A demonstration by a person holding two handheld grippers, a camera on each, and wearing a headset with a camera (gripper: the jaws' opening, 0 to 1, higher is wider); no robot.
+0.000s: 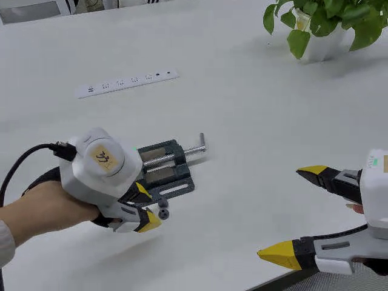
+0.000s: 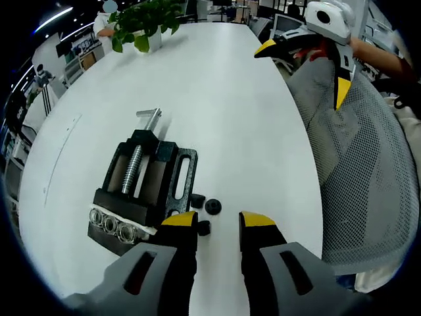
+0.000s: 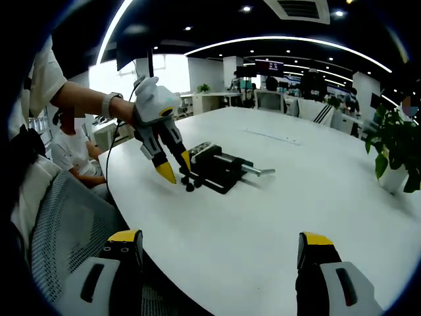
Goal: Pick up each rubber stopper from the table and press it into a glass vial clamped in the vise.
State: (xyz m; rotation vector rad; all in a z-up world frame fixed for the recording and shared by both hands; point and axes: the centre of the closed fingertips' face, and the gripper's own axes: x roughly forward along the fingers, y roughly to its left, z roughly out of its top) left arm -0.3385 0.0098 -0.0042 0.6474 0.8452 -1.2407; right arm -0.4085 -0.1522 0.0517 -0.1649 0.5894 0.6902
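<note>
Left gripper point(image 2: 218, 222) is part open and empty, its tips beside three small black rubber stoppers point(image 2: 212, 206). They lie near the near edge of the white bench point(image 1: 242, 121), just by the dark vise point(image 2: 148, 178), which clamps a row of clear glass vials point(image 2: 118, 225). Right gripper point(image 3: 220, 237) gapes wide, empty, at that edge. A power strip point(image 1: 127, 82) and potted plant point(image 1: 321, 24) sit farther in.

Matt white table point(image 1: 254, 133), dark metal vise point(image 2: 146, 140) (shiny bare screw point(image 2: 135, 168)), dull rubber stoppers point(image 2: 212, 206).
</note>
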